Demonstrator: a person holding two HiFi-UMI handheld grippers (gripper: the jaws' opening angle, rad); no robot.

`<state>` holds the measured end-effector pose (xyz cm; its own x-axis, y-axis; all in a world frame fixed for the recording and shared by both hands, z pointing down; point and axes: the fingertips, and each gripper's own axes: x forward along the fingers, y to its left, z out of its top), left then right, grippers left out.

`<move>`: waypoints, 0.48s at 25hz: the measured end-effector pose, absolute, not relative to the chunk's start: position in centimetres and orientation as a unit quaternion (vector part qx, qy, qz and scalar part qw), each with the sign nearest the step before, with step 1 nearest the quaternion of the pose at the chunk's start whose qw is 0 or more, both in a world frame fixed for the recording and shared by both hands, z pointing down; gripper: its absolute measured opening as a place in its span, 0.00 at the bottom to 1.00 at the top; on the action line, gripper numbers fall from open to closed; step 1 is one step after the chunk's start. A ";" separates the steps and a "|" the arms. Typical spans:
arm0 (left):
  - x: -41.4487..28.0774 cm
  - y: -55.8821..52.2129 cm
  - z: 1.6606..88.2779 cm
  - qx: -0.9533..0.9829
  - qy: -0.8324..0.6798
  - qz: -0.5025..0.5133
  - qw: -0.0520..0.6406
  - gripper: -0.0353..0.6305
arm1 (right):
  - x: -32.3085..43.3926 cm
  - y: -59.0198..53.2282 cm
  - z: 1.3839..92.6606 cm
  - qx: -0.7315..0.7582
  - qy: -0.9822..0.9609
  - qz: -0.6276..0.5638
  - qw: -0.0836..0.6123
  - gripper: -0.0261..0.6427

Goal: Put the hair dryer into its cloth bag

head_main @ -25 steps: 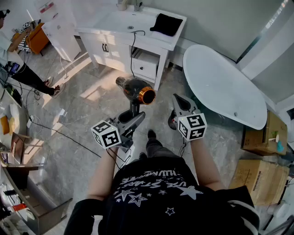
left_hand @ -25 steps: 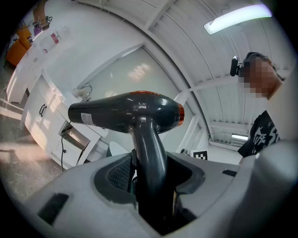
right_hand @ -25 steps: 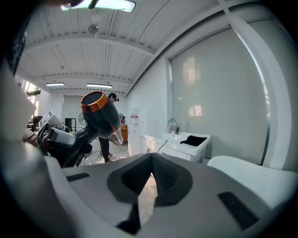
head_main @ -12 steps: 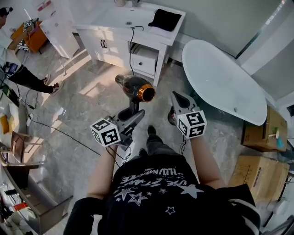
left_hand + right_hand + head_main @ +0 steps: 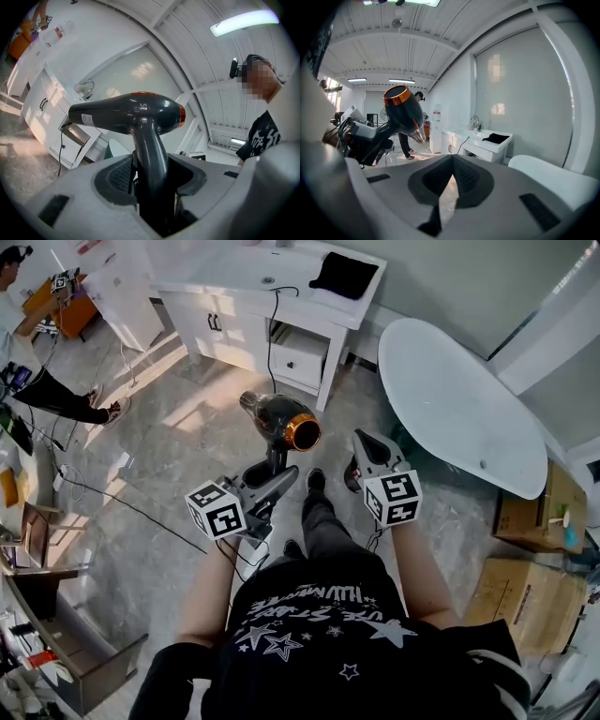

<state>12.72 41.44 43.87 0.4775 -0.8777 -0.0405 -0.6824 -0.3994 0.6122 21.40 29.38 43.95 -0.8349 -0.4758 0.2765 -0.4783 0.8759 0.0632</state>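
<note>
HEAD VIEW: The person's left gripper (image 5: 278, 476) is clamping the handle of the dark hair dryer (image 5: 281, 420), whose body is sitting just past its fingertips, copper-ringed end turned toward the right gripper (image 5: 365, 446). The right gripper is hovering beside the dryer, apart from it. The black cloth bag (image 5: 343, 275) is lying well beyond both sets of fingertips, on the white vanity (image 5: 234, 287).

LEFT GRIPPER VIEW: The fingers (image 5: 115, 176) are pressing on the handle (image 5: 152, 154) from both sides, held partway apart by it, while the dryer's body is lying crosswise above them.

RIGHT GRIPPER VIEW: The jaws are meeting with nothing between them. The dryer is hanging up and left of the fingertips. The bag is lying far ahead, slightly right.
</note>
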 end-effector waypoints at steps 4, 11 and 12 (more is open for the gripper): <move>12.3 40.9 43.9 0.819 -0.472 -0.192 0.263 0.36 | 20.7 28.4 44.6 0.247 -0.959 0.008 0.141 0.05; 8.8 33.4 44.2 0.817 -0.478 -0.171 0.273 0.36 | 16.9 20.0 44.8 0.249 -0.958 0.013 0.139 0.05; 8.3 32.3 44.2 0.818 -0.477 -0.170 0.274 0.36 | 16.4 18.7 44.7 0.250 -0.958 0.013 0.139 0.05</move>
<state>8.31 32.27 44.21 0.4871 -0.8732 -0.0162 -0.6873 -0.3947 0.6097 16.36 18.65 44.75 -0.8365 -0.4751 0.2730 -0.4825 0.8748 0.0441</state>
